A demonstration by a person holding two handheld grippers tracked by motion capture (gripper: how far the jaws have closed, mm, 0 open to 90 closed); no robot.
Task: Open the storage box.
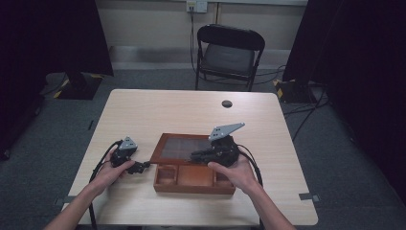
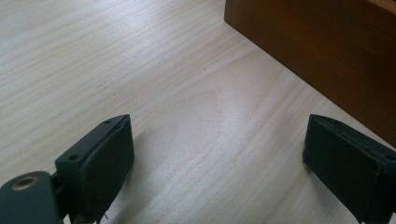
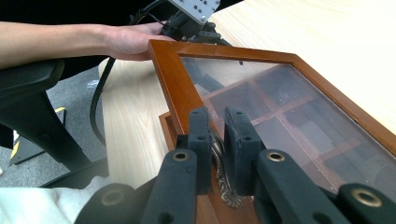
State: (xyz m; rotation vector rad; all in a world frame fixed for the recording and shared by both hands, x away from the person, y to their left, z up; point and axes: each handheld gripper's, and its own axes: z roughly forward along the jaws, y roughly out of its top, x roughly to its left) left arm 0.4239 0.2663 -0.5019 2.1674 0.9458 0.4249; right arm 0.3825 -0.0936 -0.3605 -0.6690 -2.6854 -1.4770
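One box (image 1: 194,184), three near compartments showing, one glass lid (image 3: 261,93) raised. Right gripper (image 3: 217,140) grasps the lid's one clasp (image 3: 223,179); left gripper (image 2: 217,158) released, just left of box.

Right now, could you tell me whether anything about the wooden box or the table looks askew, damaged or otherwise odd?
Nothing looks damaged or spilled. The box sits square on the table; its glass lid is tilted partway open because the right gripper is shut on the lid's small metal clasp. The left gripper rests open beside the box.

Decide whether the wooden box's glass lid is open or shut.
Partly open: the glass lid tilts up off the wooden box, baring front compartments; the right gripper grips its ornate metal handle.
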